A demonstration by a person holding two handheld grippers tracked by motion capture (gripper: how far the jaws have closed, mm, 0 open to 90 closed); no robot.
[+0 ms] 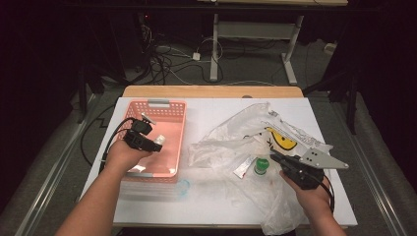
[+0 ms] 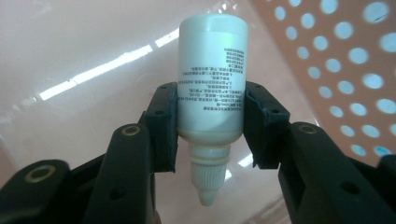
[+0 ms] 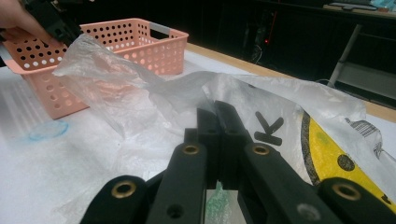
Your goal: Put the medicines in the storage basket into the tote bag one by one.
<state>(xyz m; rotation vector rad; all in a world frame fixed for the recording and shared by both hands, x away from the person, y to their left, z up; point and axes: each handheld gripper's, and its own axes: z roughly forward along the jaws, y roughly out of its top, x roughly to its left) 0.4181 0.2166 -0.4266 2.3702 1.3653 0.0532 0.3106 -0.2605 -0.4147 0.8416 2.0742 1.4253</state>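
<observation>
Your left gripper clamps the white bottle above the pink basket, clear of its walls; your right gripper, jaws closed empty, rests on the plastic bag.

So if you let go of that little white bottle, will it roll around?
Probably. The white bottle is round and smooth, so it may roll on the pink basket floor. It looks like light plastic, unlikely to break. The left gripper squeezes its sides, which could be slippery.
</observation>
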